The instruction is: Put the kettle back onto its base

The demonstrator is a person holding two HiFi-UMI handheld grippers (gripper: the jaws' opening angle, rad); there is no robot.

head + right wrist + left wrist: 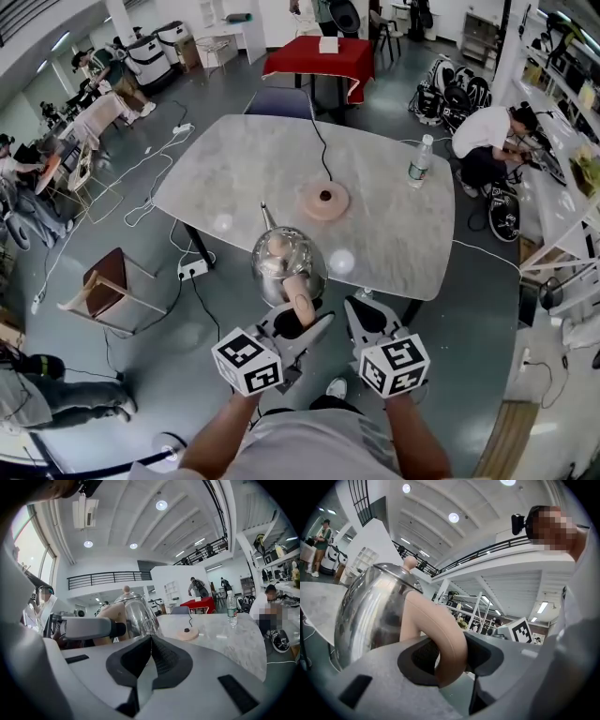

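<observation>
**Head view:** One steel kettle (286, 265), lid on and contents unseen, is at the near edge of the marble surface (234, 169). It is off its base and held by its beige handle (298, 298) in the left claw (302, 323). One round base (324, 200) lies on the surface, well apart from the kettle, with one cord (319, 141) attached. One capped bottle (421, 161) stands near the right edge; its fill is too small to judge. The right claw (367, 319) is just beside the left claw.

**Left gripper view:** The jaws are clamped on the handle.

**Right gripper view:** The jaws are pressed together with nothing between them. The kettle, base and bottle are all ahead.
</observation>
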